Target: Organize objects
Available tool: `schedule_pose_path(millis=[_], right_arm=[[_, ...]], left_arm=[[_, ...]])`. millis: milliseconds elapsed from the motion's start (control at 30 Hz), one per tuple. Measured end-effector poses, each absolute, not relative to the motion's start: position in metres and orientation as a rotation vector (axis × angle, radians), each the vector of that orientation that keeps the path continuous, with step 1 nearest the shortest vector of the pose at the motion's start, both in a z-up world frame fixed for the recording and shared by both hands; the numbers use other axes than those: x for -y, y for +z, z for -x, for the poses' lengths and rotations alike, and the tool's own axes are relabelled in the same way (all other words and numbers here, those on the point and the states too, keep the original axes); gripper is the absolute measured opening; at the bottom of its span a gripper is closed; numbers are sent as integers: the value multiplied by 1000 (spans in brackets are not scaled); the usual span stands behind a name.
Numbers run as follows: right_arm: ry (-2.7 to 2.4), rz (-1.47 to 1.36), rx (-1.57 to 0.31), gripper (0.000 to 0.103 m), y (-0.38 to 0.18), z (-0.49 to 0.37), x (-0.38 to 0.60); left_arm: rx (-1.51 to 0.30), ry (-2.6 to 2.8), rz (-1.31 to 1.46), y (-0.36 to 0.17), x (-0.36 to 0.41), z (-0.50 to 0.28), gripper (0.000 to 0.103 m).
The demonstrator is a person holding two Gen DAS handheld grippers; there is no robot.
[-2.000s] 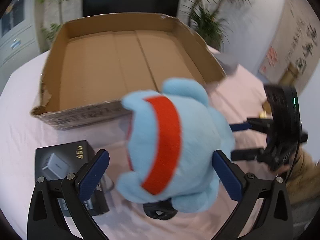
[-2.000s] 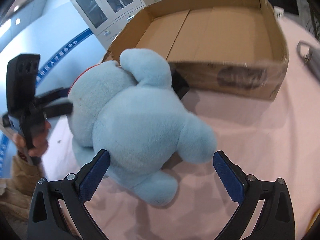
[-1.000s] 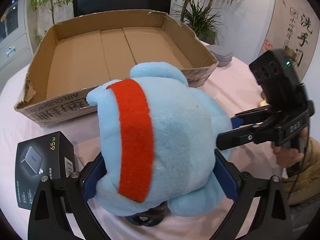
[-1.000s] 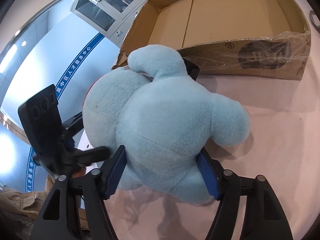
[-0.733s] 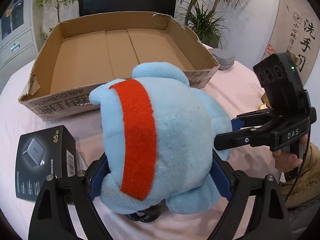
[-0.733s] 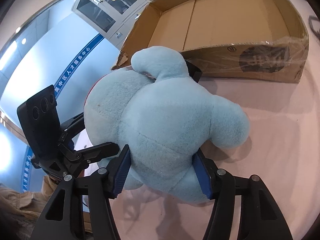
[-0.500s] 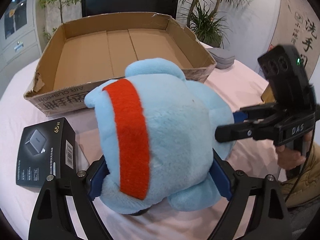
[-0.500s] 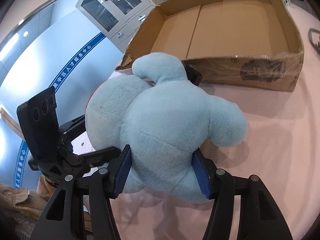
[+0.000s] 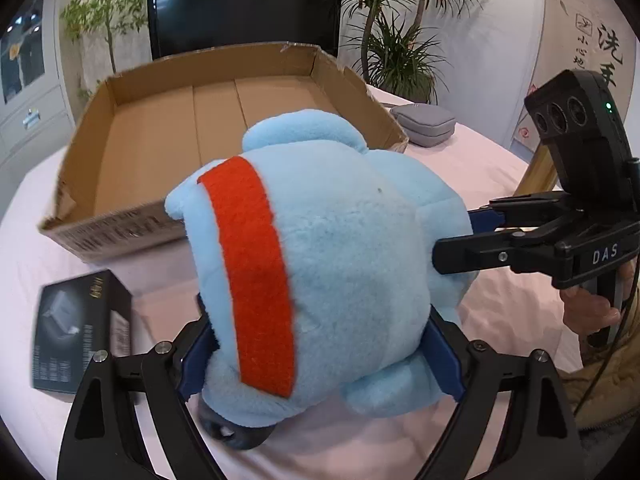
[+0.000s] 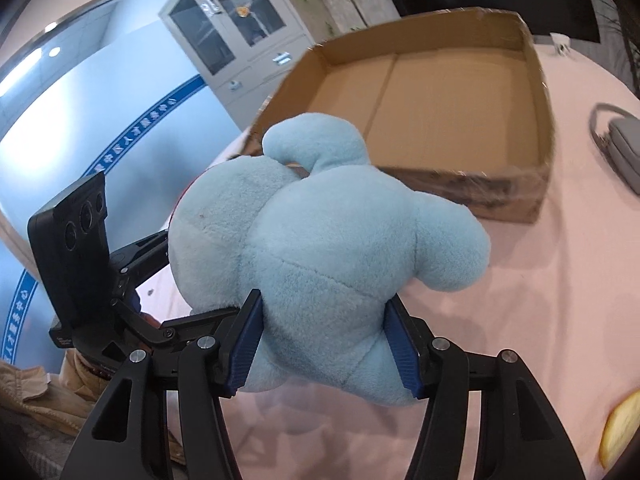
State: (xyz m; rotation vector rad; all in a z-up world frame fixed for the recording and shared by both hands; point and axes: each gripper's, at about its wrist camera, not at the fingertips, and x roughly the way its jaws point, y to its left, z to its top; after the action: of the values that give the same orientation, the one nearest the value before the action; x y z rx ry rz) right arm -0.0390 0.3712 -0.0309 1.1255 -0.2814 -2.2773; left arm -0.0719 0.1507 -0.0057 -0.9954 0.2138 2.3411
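A light blue plush toy [image 9: 340, 264] with a red band fills the left wrist view. My left gripper [image 9: 320, 356] is shut on its lower part. In the right wrist view the plush toy [image 10: 320, 248] shows from behind, and my right gripper [image 10: 326, 340] is shut on it too. The toy is held above the pink tablecloth, in front of an open, empty cardboard box [image 9: 132, 220], which also shows in the right wrist view [image 10: 480, 188]. Each gripper appears in the other's view, pressing the toy from the side.
A black charger box [image 9: 76, 332] lies on the cloth at left. A dark round object [image 9: 236, 432] lies under the toy. A grey pouch [image 9: 424, 124] sits right of the cardboard box, seen also in the right wrist view [image 10: 624, 152]. Plants and a screen stand behind.
Both grippers closed on the plush toy, which was loose between open jaws two seconds ago. The toy has since risen off the cloth and moved toward the cardboard box.
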Motion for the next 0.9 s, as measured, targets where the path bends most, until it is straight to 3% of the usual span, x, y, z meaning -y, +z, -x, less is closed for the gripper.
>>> schedule_pose_path(millis=[300,533,700,800,900], right_arm=[[-2610,-1101,287,76,-28,34,-418],[-2880,-1399,124,76,-77,81,-434],[-2914,-1446,66,76,-83,101,-418],[-2881,-1501,47,103,-88,108,-411],[-2900,-1486,47,103,-92,104,-412]], left_arm=[[-133,2417,990,1,-134,65,100],[-49,2483,988,11,-122,58,102],[-29,2496,1012,10,-122,63,102],[-13,2488,1018,8,-124,63,102],[-14,2482,1019,8,-127,64,102]])
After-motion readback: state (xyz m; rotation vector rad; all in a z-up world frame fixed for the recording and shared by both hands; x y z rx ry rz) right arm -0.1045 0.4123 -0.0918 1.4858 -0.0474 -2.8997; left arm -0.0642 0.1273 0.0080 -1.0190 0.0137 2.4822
